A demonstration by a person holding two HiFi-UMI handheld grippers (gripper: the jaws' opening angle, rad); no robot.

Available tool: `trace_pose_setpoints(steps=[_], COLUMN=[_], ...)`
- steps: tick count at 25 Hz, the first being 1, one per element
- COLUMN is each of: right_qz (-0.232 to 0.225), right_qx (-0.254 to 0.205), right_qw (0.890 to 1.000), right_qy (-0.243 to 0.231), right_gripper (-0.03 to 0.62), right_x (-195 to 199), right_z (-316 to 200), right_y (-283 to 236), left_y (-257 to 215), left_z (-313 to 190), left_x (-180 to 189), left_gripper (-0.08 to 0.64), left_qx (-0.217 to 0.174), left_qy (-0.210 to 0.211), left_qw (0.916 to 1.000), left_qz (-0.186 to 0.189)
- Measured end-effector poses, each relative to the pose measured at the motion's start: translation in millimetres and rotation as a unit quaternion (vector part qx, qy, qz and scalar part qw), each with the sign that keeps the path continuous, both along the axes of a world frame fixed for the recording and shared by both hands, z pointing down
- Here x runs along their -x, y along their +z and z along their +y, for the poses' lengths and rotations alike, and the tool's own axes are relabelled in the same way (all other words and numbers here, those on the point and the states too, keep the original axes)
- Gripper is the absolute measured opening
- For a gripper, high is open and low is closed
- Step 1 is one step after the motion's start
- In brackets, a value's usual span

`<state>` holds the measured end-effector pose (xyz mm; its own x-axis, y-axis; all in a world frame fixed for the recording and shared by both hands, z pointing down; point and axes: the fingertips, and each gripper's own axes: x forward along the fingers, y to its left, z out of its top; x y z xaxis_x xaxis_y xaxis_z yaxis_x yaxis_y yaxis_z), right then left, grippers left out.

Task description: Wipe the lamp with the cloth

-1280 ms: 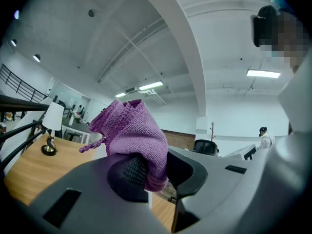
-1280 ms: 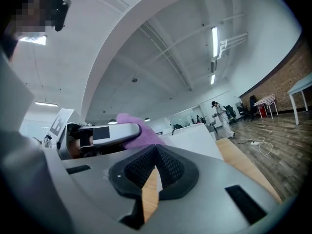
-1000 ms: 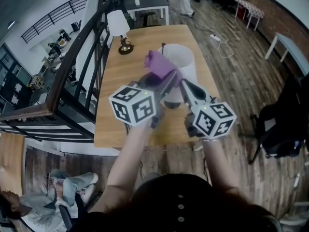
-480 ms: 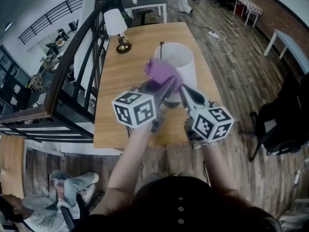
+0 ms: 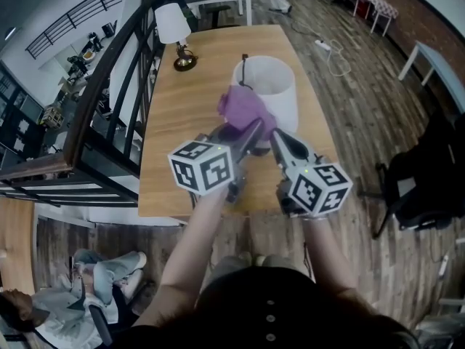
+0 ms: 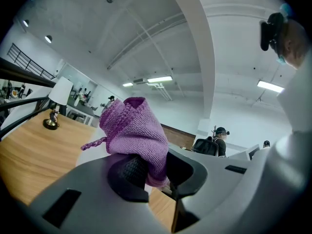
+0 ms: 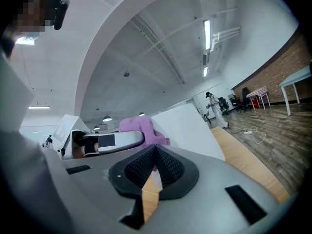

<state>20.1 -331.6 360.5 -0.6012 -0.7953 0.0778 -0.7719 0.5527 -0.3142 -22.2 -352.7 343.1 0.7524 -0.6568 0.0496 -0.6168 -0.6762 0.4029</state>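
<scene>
The left gripper [image 6: 151, 167] is clamped on the purple cloth [image 6: 134, 128], pinching it low down so that a loose bunch stands up past the jaw tips. The right gripper [image 7: 152, 167] has its jaws closed on each other with nothing between them, and it hangs just beside the left one. The lamp [image 5: 265, 78] stands mid-counter [image 5: 185, 115], directly ahead of both grippers. In the head view the cloth overlaps the near edge of its shade [image 5: 283, 104], though whether they touch cannot be told. A small lamp [image 5: 174, 31] sits well apart at the far left corner. The step in hand looks like bringing the cloth to the shade and starting the wipe. To do it well, lead with the loose bunch, not the hard jaw tips, and press lightly, since a tall shade will likely tip or slide under a shove. Sweep round the curve in long strokes with the grip firm so the cloth does not pull free. The empty right gripper could steady the far side of the shade
</scene>
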Motion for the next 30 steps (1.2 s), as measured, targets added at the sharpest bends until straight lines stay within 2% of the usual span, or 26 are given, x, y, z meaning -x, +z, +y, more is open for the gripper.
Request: trace_pose_setpoints(steps=[30], right_qz=[0.006], right_qx=[0.043], right_qw=[0.999], right_qy=[-0.005], right_gripper=[0.012], right_x=[4], right_z=[6], right_y=[33], left_y=[66], left_z=[9], left_x=[6], left_gripper=[0.081], left_qx=[0.080], left_qy=[-0.008], left_qw=[0.9967], left_qz=[-0.001])
